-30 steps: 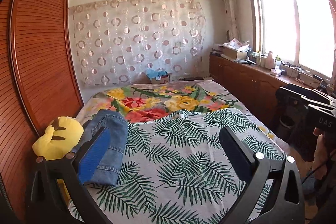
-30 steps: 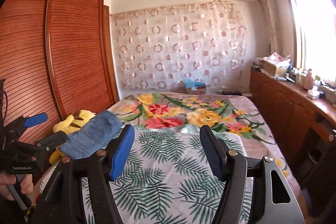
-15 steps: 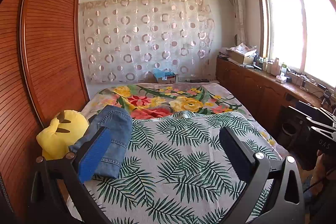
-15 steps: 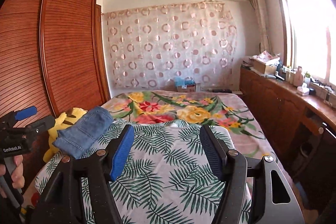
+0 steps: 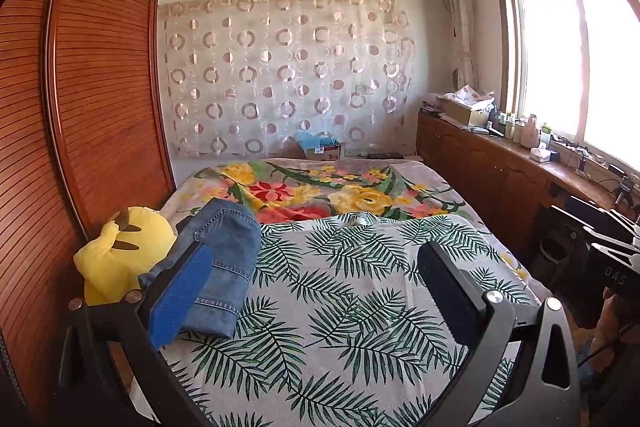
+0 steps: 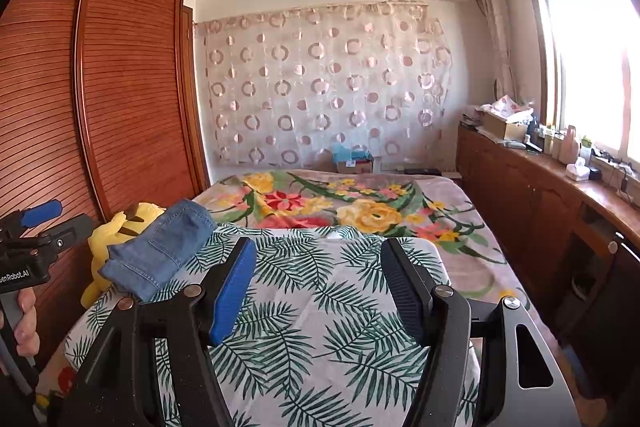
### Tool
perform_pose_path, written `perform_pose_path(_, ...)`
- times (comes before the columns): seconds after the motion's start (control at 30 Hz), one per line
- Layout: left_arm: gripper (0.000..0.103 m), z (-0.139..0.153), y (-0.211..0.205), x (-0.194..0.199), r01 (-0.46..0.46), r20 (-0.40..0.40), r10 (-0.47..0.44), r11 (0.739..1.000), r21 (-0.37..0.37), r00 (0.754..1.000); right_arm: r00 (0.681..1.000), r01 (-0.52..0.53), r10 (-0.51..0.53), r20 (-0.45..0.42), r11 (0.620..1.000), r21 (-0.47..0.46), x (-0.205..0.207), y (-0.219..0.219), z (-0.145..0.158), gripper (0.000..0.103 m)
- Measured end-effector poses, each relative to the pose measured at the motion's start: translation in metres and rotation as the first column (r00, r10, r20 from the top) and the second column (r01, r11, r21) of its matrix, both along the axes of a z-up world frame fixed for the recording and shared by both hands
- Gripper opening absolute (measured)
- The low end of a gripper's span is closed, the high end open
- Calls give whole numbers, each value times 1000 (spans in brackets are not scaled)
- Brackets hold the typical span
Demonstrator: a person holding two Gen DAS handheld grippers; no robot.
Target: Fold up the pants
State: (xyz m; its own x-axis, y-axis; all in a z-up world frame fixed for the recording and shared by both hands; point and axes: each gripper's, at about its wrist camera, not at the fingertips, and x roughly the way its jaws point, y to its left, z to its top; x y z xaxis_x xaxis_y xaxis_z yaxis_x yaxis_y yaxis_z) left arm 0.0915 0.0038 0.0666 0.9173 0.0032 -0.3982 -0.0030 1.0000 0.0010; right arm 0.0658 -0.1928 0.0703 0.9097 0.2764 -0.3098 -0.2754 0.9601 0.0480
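The blue denim pants (image 5: pixel 224 267) lie folded in a compact stack at the left side of the bed, on the leaf-print cover (image 5: pixel 352 307). They also show in the right wrist view (image 6: pixel 164 251). My left gripper (image 5: pixel 312 291) is open and empty, held above the near part of the bed, right of the pants. My right gripper (image 6: pixel 318 287) is open and empty, held above the bed's middle. Neither touches the pants.
A yellow plush toy (image 5: pixel 120 251) leans beside the pants against the wooden wardrobe (image 5: pixel 80 107). A floral blanket (image 5: pixel 332 191) covers the far half of the bed. A wooden counter (image 6: pixel 560 187) with boxes and bottles runs under the window on the right.
Both grippers have drawn back and risen from the bed, so more of the room and bed shows. The pants have not moved. Both stay open.
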Motion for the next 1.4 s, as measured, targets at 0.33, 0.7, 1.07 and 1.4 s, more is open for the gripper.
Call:
perform_pose_path(0.33, 103, -1, 3, -1, -3, -2, 3, 1000, -2, 1000, 1000, -6, 6, 8, 1000, -8, -2, -3, -4, 67)
perform_pose_path(0.7, 103, 0, 3, -1, -1, -2, 1, 1000, -1, 1000, 1000, -13, 14, 11, 1000, -9, -4, -2, -4, 67)
perform_pose_path(1.07, 103, 0, 2, -1, -1, -2, 1, 1000, -1, 1000, 1000, -13, 13, 15, 1000, -8, -3, -4, -3, 67)
perform_pose_path(1.4, 103, 0, 1, -1, -1, -3, 1, 1000, -1, 1000, 1000, -12, 12, 18, 1000, -7, -2, -4, -2, 67)
